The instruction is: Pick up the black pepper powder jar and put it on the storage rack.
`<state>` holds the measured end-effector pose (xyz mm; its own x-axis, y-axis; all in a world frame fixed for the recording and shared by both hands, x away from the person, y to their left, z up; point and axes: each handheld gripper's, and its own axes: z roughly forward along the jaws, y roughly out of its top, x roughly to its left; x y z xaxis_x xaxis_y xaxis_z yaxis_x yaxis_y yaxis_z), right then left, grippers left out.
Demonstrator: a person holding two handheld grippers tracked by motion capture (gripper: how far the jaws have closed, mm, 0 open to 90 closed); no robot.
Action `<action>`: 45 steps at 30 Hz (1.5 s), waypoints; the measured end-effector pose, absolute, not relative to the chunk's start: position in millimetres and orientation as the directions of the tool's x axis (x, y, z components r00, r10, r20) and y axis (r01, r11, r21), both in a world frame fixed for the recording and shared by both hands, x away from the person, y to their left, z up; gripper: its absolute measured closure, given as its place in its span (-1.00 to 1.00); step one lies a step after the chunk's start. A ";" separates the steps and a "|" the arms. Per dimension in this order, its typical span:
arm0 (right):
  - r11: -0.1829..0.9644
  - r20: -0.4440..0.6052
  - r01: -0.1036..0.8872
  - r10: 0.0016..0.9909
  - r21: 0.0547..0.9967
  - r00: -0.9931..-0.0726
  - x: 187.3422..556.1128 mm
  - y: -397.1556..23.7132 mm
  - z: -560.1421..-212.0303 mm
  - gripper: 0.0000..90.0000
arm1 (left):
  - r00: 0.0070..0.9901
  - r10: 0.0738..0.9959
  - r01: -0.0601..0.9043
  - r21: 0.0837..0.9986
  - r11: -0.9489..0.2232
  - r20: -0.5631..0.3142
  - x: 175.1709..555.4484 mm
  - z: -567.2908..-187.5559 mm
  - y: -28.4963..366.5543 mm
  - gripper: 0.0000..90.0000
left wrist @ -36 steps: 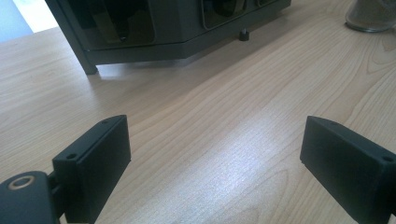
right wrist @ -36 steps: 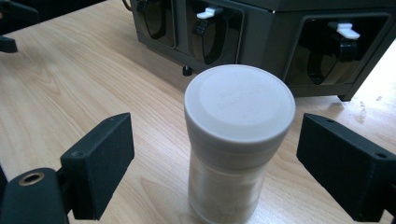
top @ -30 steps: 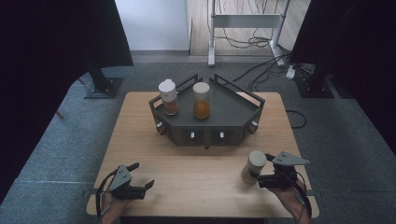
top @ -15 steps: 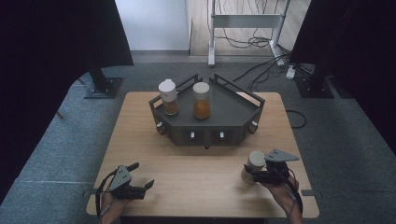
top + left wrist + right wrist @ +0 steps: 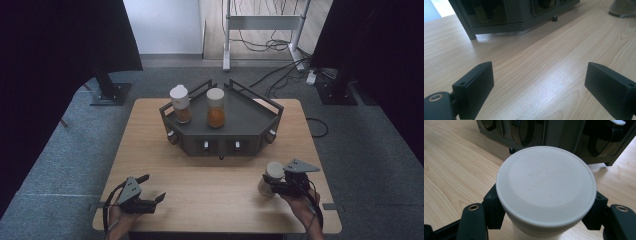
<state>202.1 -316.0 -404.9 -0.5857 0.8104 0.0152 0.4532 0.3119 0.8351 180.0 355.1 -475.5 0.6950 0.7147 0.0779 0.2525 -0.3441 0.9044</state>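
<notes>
A pale wooden table (image 5: 220, 185) with a fine, even grain stands on grey carpet (image 5: 370, 150). Black curtains (image 5: 55, 55) hang at 9 and 3 o'clock of the high view, each beside a dark stand base on the floor. At 12 o'clock a white wall panel meets a strip of light flooring, where a metal frame (image 5: 262, 22) stands among loose cables (image 5: 280, 75).

On the far half of the table sits a dark angular rack (image 5: 222, 131) with a raised rail. Two jars stand on it, well apart from the hands: a white-capped jar with brownish contents (image 5: 180, 104) at its 10 o'clock corner and a second jar with orange contents (image 5: 215, 108) just beside it.

The right gripper (image 5: 276, 183) lies near the table's 4 o'clock edge, and its jaws have just been closing; they now clamp the body of a white-lidded jar (image 5: 271, 176) that stands upright on the wood in front of the rack. In the right gripper view the jar's round cream lid (image 5: 546, 186) sits between the two black pads, which press its sides just under the rim.

The left gripper (image 5: 150, 204) rests near the 7 o'clock edge, its jaws spread wide with only bare wood between them; in the left gripper view the rack's base (image 5: 519, 17) lies ahead at 12 o'clock.
</notes>
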 end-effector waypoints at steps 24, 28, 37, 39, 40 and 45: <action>0.319 -0.008 0.432 0.812 0.844 -0.584 197.8 -310.0 -376.8 -0.25 | 0.694 0.715 0.250 0.905 -0.343 0.080 179.8 -475.2 355.6 -0.81; 0.322 -0.014 0.420 0.808 0.848 -0.589 198.8 -308.8 -370.0 -0.25 | 0.695 0.714 0.249 0.905 -0.345 0.081 180.0 -475.2 355.4 -0.81; 0.333 -0.031 0.395 0.796 0.856 -0.604 201.7 -304.0 -352.7 -0.25 | 0.695 0.715 0.248 0.905 -0.344 0.081 179.9 -475.1 355.7 -0.81; 0.335 -0.033 0.392 0.795 0.857 -0.606 202.2 -302.5 -348.8 -0.25 | 0.695 0.714 0.248 0.906 -0.344 0.081 180.0 -475.1 355.7 -0.81; 0.336 -0.035 0.389 0.794 0.858 -0.608 202.5 -302.0 -347.0 -0.25 | 0.695 0.714 0.248 0.906 -0.344 0.081 180.0 -475.1 355.7 -0.81; 0.341 -0.042 0.378 0.788 0.860 -0.615 206.1 -298.8 -337.1 -0.25 | 0.696 0.714 0.247 0.905 -0.345 0.082 180.1 -474.9 355.8 -0.81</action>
<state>206.1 -298.8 -337.1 -0.6147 0.7877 -0.0419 0.3784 0.3411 0.8605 180.1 355.8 -474.9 0.6958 0.7136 0.0821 0.2474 -0.3454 0.9053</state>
